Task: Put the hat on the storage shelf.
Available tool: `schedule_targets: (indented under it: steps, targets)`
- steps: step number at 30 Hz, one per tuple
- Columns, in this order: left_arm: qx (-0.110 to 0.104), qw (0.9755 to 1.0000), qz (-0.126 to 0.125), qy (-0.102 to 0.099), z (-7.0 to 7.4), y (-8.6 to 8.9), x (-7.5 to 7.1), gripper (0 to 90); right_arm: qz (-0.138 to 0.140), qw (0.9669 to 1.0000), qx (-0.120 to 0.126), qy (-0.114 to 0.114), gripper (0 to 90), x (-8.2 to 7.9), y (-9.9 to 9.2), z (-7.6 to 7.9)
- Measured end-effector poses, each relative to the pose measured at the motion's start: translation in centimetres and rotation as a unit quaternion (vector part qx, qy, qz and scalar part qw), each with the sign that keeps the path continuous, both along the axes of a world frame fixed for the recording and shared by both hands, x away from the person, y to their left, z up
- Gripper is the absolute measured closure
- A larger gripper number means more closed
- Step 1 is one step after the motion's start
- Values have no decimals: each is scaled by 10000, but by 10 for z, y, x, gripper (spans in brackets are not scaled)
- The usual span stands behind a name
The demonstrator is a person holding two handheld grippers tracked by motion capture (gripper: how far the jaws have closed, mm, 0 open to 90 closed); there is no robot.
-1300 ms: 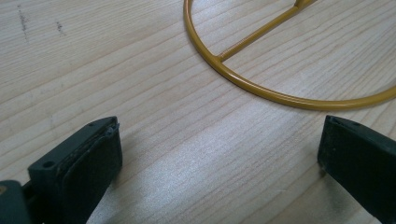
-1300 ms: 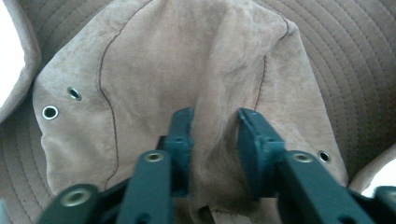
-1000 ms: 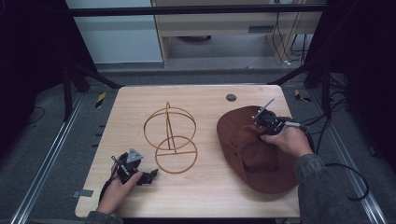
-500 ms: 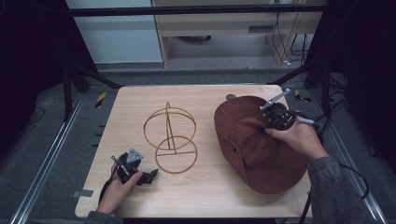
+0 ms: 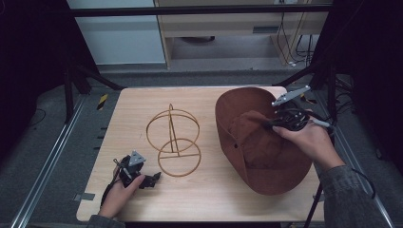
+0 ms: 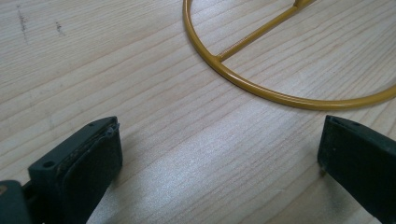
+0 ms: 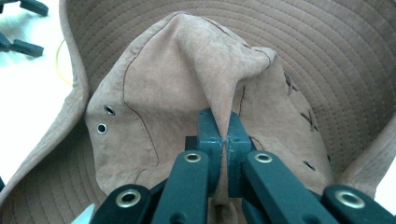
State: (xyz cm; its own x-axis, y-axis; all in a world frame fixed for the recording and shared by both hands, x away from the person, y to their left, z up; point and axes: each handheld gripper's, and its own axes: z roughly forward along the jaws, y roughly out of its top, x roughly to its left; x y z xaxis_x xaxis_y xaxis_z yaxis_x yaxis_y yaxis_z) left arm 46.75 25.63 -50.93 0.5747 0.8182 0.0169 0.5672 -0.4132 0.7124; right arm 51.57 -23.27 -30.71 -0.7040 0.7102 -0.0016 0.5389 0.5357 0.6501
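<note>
Hat (image 5: pixel 266 156) of soft brown suede sags from my right tongs (image 7: pixel 223 140), clamped on a pinch of its crown, brim drooping onto the counter (image 5: pixel 209 204). Light and floppy, I judge; the crown fold grips best. My left tongs (image 6: pixel 219 154) rest apart beside the wire stand (image 5: pixel 173 140).

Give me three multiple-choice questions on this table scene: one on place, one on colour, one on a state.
1. Where is the wire stand relative to the hat?
A left of it
B under it
C on top of it
2. What colour is the hat?
A blue
B brown
C white
3. How are the right tongs?
A wide open
B shut on the hat
C lying on the table

A: in the high view the stand is left of the hat.
B: brown suede shows.
B: the jaws pinch a crown fold.
</note>
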Motion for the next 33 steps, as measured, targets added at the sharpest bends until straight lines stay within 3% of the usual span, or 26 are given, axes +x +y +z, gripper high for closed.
schedule_targets:
  steps: [16,33]
  targets:
    - [-7,10000,5,-13,0,0,0,0,94,9989,211,-416,892,-14,4,46]
    - [2,10000,1,1,0,0,0,0,418,9929,565,-956,892,-30,37,103]
